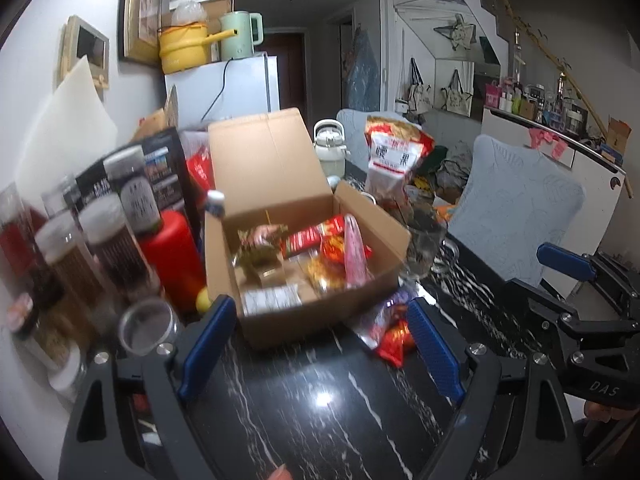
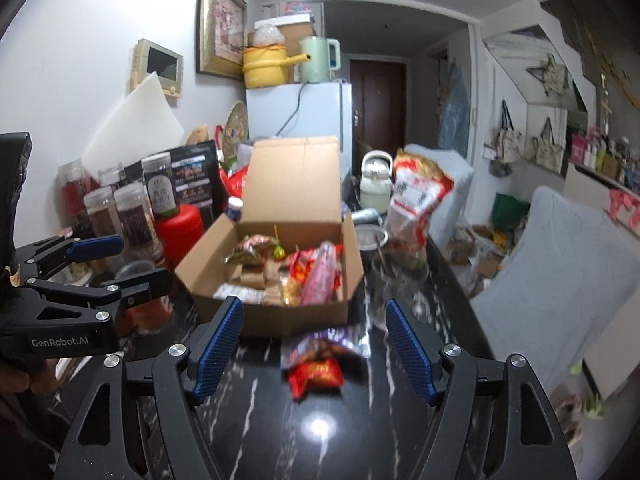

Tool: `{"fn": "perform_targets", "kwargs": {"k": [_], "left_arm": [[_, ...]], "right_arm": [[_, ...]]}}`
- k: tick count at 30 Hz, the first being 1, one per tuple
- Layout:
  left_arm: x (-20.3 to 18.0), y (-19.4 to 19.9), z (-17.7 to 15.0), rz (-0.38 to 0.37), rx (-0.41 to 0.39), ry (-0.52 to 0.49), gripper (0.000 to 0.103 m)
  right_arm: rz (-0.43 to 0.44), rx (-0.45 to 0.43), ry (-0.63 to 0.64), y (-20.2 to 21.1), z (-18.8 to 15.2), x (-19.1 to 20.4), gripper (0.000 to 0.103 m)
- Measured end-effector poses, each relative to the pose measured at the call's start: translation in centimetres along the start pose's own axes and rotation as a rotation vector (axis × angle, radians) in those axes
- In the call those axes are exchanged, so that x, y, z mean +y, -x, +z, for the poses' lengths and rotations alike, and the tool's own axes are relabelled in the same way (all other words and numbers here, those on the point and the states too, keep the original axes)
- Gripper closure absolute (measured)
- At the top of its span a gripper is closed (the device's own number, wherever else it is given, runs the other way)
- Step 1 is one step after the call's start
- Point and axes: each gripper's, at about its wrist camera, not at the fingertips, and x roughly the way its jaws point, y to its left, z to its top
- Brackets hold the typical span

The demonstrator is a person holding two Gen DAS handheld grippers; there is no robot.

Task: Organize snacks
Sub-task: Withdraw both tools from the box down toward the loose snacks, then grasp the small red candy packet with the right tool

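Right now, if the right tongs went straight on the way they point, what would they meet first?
Most likely the small snack packets lying on the black marble table, between the open right tongs and the cardboard box. Depth is unclear through the fisheye, but the box stands just beyond.

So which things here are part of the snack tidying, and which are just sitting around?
Part of the job:
- cardboard box, open, snacks inside
- loose snack packets on the black table in front of it
- tall nut bag behind the box, perhaps

Just lying about:
- spice jars
- red canister
- white kettle
- glass mug
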Motion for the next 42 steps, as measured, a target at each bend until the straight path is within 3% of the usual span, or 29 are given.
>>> {"fn": "perform_targets", "kwargs": {"k": [19,30,33,42], "left_arm": [[-0.5,-4.2,-5.9,-0.066,0.14,0.057,0.015],[0.6,-8.4,-7.2,-0.056,0.216,0.113,0.015],[1.1,-9.9,-7.4,-0.037,0.244,0.135,0.015],[2.5,-12.4,-7.1,-0.006,0.265,0.193,0.015]], "right_arm": [[0.02,0.19,-0.102,-4.4,-8.1,-0.9,0.029],[0.031,0.286,-0.107,-10.4,-9.4,-1.5,0.029],[0.031,0.308,-0.102,-12.2,-9.4,-1.7,0.024],[0.092,0.373,-0.128,-17.4,-9.6,-2.7,0.024]]}}
